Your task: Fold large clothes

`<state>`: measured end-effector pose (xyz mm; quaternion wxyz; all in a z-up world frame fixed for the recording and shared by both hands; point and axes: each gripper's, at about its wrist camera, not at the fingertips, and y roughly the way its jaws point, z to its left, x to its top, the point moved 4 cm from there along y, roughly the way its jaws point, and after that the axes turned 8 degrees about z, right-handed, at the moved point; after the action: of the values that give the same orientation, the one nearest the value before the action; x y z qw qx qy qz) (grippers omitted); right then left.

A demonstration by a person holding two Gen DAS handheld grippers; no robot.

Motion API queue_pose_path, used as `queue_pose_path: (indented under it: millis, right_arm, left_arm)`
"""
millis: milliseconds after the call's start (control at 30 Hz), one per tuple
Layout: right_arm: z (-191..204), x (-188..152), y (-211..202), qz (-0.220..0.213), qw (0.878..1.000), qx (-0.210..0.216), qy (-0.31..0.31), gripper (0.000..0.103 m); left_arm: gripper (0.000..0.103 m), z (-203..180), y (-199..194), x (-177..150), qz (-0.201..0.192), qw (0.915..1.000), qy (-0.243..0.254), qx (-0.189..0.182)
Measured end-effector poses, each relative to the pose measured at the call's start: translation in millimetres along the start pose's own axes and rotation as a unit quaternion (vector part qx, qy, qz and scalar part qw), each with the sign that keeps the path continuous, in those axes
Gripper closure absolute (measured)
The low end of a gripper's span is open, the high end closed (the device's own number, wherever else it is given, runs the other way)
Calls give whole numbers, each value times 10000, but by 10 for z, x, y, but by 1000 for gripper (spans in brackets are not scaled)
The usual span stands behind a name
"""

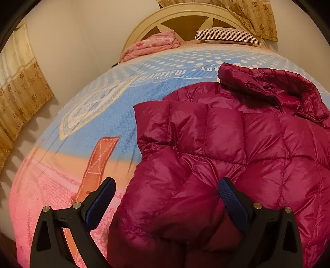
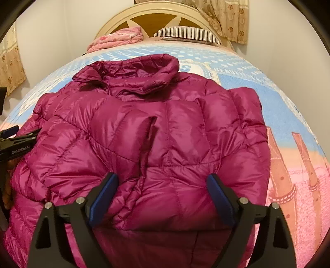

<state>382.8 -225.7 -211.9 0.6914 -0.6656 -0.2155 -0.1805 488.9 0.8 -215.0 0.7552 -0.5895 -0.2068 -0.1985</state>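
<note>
Both the left tongs (image 1: 167, 183) and right tongs (image 2: 163, 178) gape wide, gripping nothing, above the shiny magenta quilted puffer jacket (image 2: 144, 127) on the blue-and-pink patterned bed (image 1: 99, 115).

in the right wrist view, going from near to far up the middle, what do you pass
right tongs → magenta puffer jacket → its collar → dotted blue part of the bedspread → striped pillow → headboard

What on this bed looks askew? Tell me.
The jacket lies puffy and uneven on the bedspread; its collar is crumpled, and one folded sleeve juts past the edge. Nothing looks torn or spilled.
</note>
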Motion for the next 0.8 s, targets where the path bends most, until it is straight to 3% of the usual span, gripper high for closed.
queue_pose_path:
  millis: [233,433,800]
  right_arm:
    - [-18,63,-187,43,9998,117,-137,13]
    - [-119,466,-436,-232,9994,119,-245,12]
    - [-281,1053,-58,-38,9998,-41,-176,12]
  left_arm:
    - [3,72,-60,74,136,9999,91,19]
    - [3,257,-381,427,-168,9996,-81,-225]
    - [3,-32,-246,1225,-305,9988,6,-388]
